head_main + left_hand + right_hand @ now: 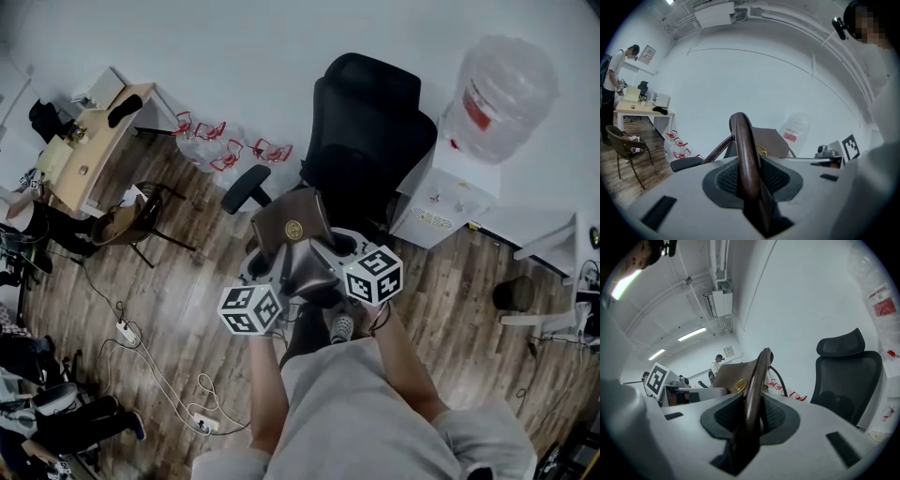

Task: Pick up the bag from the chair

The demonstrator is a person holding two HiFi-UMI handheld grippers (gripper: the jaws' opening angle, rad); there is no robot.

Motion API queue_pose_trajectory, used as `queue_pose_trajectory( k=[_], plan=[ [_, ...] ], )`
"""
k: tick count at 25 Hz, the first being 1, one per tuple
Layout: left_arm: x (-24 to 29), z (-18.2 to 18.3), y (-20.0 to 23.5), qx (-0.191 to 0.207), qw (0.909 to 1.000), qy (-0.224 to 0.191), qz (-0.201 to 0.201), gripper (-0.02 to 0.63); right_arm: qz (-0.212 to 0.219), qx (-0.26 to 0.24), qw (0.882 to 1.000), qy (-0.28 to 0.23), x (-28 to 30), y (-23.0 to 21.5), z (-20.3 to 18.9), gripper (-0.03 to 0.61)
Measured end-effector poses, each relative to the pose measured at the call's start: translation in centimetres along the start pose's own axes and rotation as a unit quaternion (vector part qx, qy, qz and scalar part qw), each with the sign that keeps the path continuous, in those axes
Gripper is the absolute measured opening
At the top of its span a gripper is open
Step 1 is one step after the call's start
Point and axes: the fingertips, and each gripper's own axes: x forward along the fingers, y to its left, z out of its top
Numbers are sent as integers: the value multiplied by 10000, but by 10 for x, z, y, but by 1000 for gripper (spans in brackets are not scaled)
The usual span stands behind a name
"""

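Head view: brown bag (pixel 292 228) is up in front of the person, between both grippers, just before the black chair (pixel 370 122). It looks lifted off the seat, though whether it is fully clear of it cannot be told from here. Left gripper (pixel 267 272) and right gripper (pixel 347 248) sit side by side, each on one side of the bag top. Water bottle (pixel 506 94) stands to the right of the chair, wood floor (pixel 169 281) below.

Left gripper view: jaws of the left gripper (pixel 749 180) are narrowed onto a dark brown handle (pixel 743 140), pads pressing on both sides, strap running upright through the gap. Bag body (pixel 771 143) shows just behind, with a gold emblem (pixel 762 151).

Right gripper view: right gripper (pixel 750 420) is in the same state, jaws partly closed and clamped on the other handle (pixel 757 385), which stands edge-on between the pads. Bag flap with emblem (pixel 739 385) is at left, chair (pixel 843 376) at right, well behind.

Handling judgement: bag looks leather-like, body semi-stiff and holding its shape, likely moderate weight. Handles are rolled, firm, smooth, so they could slide through the pads if the bag swings. Best hold is where it is now, mid-handle, one strap per gripper, both kept level so the load splits evenly.
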Motion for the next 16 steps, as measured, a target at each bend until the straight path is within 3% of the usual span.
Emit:
queue_pose_trajectory(
  k=[16],
  plan=[
    [3,1,21,-10,9999,38,-123,101,-77,3,10000,32,21,2,-2,107]
  ],
)
